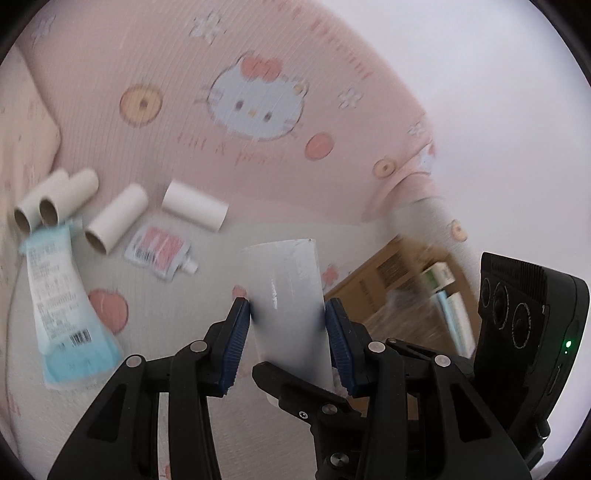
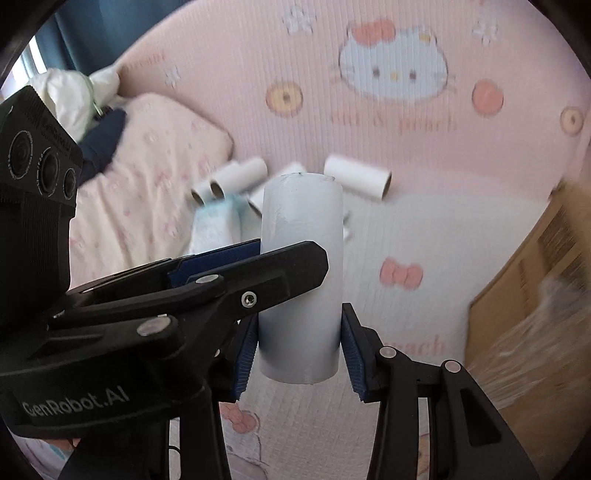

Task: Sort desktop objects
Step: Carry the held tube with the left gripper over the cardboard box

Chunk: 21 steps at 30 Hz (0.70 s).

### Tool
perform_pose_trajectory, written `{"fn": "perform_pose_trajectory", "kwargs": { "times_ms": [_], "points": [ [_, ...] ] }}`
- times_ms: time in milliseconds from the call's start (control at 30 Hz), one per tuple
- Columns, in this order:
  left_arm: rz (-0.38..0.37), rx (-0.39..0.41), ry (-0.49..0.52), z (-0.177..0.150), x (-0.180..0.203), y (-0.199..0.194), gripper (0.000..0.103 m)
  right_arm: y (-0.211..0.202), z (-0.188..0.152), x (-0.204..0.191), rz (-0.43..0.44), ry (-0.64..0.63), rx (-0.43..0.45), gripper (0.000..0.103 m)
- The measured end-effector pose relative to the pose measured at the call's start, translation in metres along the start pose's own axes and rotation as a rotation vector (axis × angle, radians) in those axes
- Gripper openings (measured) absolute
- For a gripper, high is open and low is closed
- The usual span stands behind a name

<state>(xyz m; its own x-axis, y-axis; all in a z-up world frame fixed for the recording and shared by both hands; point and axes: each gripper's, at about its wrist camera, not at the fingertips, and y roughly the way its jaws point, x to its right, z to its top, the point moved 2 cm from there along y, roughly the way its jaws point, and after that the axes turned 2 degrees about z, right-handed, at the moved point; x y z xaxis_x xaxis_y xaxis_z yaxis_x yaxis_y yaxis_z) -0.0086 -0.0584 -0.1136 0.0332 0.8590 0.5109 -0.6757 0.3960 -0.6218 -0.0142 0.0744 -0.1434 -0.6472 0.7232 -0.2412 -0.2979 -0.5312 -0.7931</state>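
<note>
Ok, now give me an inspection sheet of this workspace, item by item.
Surface: pink Hello Kitty bedspread.
Job's things: grey tube held up; four cardboard tubes lying loose; cardboard box at the right, things inside.
Clutter: blue pouch and pink spouted pouch beside the loose tubes.
Grippers: left gripper clamps the grey tube; right gripper flanks its lower end, contact unclear.
Cables: nothing seen.
Surroundings: pillow, blue curtain.
</note>
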Motion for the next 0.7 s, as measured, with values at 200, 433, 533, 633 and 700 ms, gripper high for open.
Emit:
{"fn": "perform_pose_trajectory", "kwargs": {
  "times_ms": [200, 433, 533, 633, 700],
  "points": [
    [0.022, 0.011, 0.073, 0.009, 0.025, -0.014, 0.047, -0.029, 0.008, -0.004, 0.006, -0.008, 0.047, 0.04],
    [0.021, 0.033, 0.175, 0.03, 0.062, -0.019, 0.047, -0.052, 0.029, 0.001, -0.008, -0.021, 0.04, 0.04],
    [-0.009, 0.034, 0.177, 0.045, 0.075, -0.019, 0.047, -0.068, 0.04, 0.007, -0.027, -0.024, 0.073, 0.04],
    [-0.047, 0.023, 0.187, 0.062, 0.093, -0.013, 0.046, -0.085, 0.054, 0.023, -0.011, 0.013, 0.095, 0.04],
    [-0.075, 0.01, 0.189, 0.07, 0.104, -0.008, 0.046, -0.093, 0.06, 0.032, -0.019, 0.019, 0.108, 0.04]
  ]
}}
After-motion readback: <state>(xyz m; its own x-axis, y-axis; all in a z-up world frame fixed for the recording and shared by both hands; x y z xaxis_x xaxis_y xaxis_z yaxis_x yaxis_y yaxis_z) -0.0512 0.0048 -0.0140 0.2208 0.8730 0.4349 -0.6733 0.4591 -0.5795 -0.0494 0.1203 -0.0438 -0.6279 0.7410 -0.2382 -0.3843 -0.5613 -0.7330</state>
